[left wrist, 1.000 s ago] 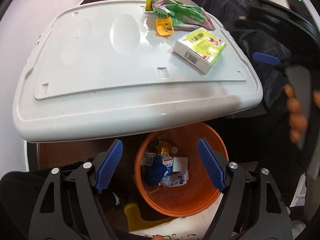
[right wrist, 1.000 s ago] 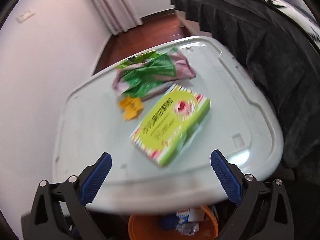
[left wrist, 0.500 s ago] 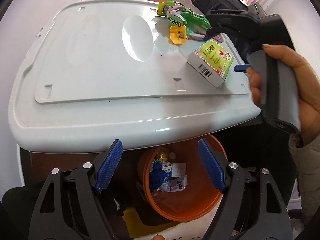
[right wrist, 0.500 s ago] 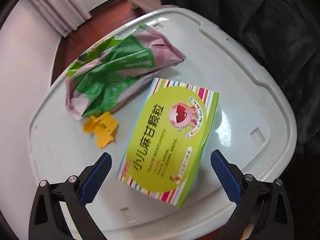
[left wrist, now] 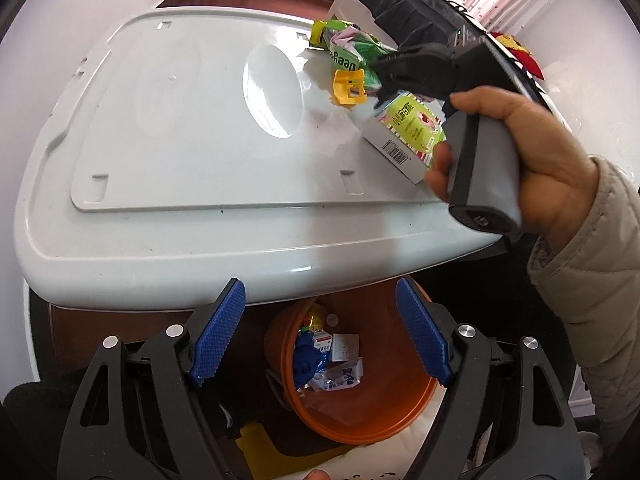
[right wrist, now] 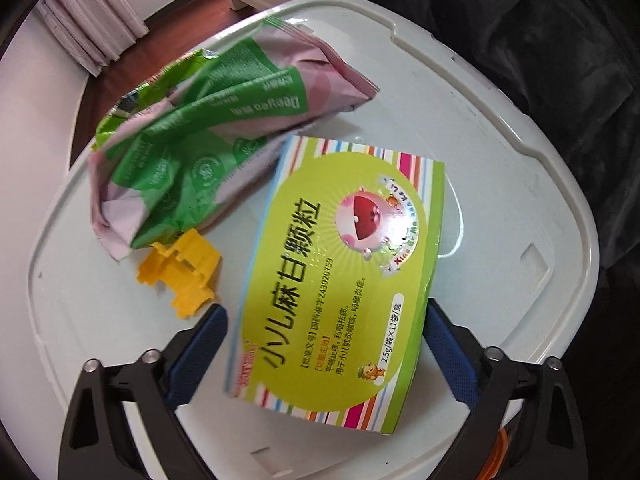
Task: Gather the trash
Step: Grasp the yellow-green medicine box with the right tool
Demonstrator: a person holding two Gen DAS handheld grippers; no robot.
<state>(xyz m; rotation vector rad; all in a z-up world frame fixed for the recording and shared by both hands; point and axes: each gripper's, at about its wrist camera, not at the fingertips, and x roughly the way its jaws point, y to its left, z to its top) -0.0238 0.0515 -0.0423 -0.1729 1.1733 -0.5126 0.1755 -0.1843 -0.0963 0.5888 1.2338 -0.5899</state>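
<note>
Right tool (right wrist: 326, 344) has closed in on medicine box (right wrist: 340, 280), fingers spread either side, not yet clenched; left tool (left wrist: 320, 334) released, idle above orange bin (left wrist: 360, 412); grasp next

On the table (right wrist: 500, 184) the box (right wrist: 340, 280) lies flat, toward the right-hand near corner. The crumpled bag (right wrist: 200, 148) lies just behind and to the left of it, with its near edge touching the box's far corner. The small clip (right wrist: 180, 276) sits left of the box, against the bag's near end. The right tongs (right wrist: 326, 354) straddle the box's near end. The bucket (left wrist: 360, 412) stands on the floor below the table's near edge, with scraps inside; the left tongs (left wrist: 320, 338) hang above it.
</note>
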